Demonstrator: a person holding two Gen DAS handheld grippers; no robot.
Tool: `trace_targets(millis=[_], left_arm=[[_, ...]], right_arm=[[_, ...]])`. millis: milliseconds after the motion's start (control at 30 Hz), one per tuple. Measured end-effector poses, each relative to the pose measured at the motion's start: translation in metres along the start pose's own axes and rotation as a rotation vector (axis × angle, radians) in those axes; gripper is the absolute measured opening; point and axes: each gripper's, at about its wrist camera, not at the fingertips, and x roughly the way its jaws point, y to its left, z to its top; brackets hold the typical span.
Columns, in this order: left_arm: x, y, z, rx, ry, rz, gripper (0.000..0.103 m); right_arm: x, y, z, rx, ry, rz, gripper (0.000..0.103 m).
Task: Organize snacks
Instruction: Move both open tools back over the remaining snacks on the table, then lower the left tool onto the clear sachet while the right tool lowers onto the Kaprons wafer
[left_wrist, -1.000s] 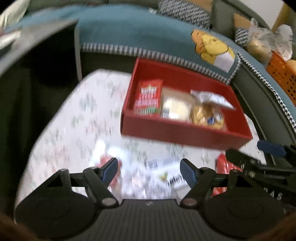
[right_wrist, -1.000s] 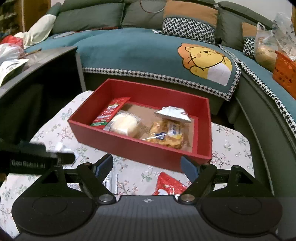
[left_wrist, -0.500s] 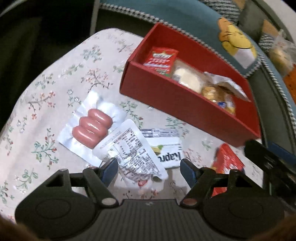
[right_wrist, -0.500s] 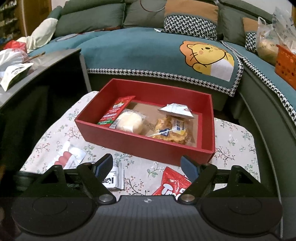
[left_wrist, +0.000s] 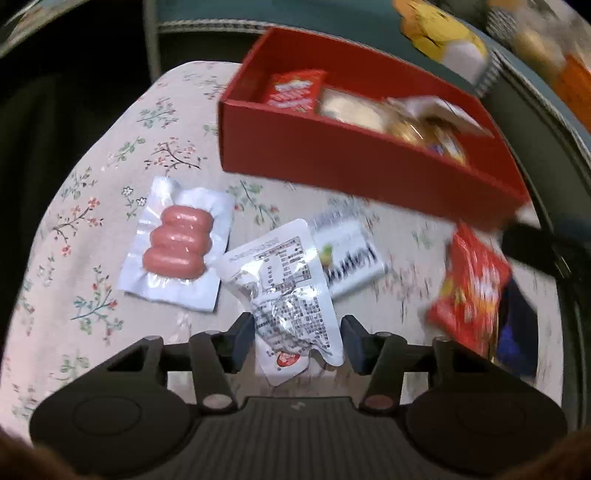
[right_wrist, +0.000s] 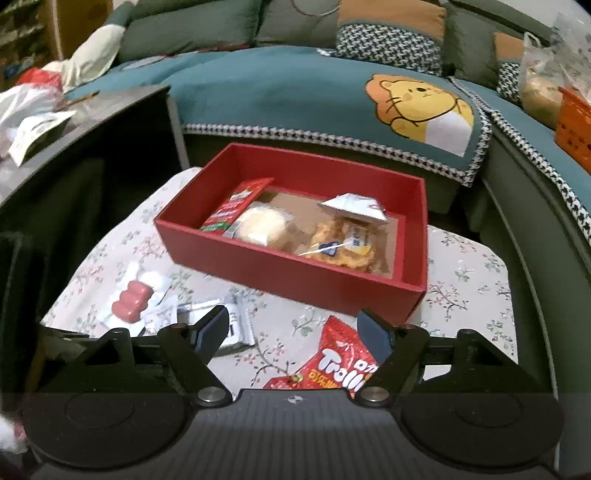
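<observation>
My left gripper over the crinkled silver foil pouch
Its jaws have just been closing around the pouch, pads apparently not yet pressing; my right gripper stays spread.

White letters reading "Troll", cut off by the gripper body, can be made out on the red snack bag lying on the near part of the table. Dense fine print is seen on the crumpled white sachet, but it cannot be read. Other package labels are too blurred.
</observation>
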Motion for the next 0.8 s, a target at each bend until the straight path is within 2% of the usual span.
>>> trace_targets(millis=[67, 233, 300, 367, 467, 533, 633, 700, 767, 800], left_arm=[[-0.008, 0.0, -0.012, 0.065, 0.019, -0.008, 0.062], [-0.018, 0.012, -0.037, 0.115, 0.063, -0.04, 0.062], [-0.019, 0.018, -0.038, 0.084, 0.039, -0.033, 0.069], [-0.017, 0.02, -0.035, 0.058, 0.014, -0.022, 0.083], [-0.006, 0.014, -0.026, 0.052, 0.005, -0.038, 0.088], [0.001, 0.003, -0.02, 0.104, -0.028, -0.02, 0.092], [0.01, -0.014, -0.022, 0.197, -0.049, 0.043, 0.092], [0.011, -0.022, -0.026, 0.25, -0.061, 0.067, 0.086], [0.007, -0.022, -0.027, 0.257, -0.068, 0.061, 0.071], [0.005, -0.02, -0.027, 0.256, -0.059, 0.053, 0.07]], right_arm=[[0.003, 0.003, -0.003, -0.016, 0.021, 0.011, 0.082], [0.014, 0.004, -0.006, -0.003, 0.065, 0.017, 0.082], [0.021, 0.005, -0.004, 0.016, 0.079, 0.025, 0.083], [0.031, 0.008, -0.001, 0.043, 0.1, 0.027, 0.084], [0.046, 0.011, 0.004, 0.094, 0.126, 0.044, 0.084], [0.053, 0.016, 0.008, 0.094, 0.133, 0.047, 0.085], [0.06, 0.022, 0.01, 0.081, 0.141, 0.052, 0.085], [0.063, 0.025, 0.009, 0.064, 0.151, 0.06, 0.085], [0.065, 0.028, 0.008, 0.046, 0.161, 0.057, 0.085], [0.065, 0.028, 0.008, 0.04, 0.165, 0.057, 0.085]])
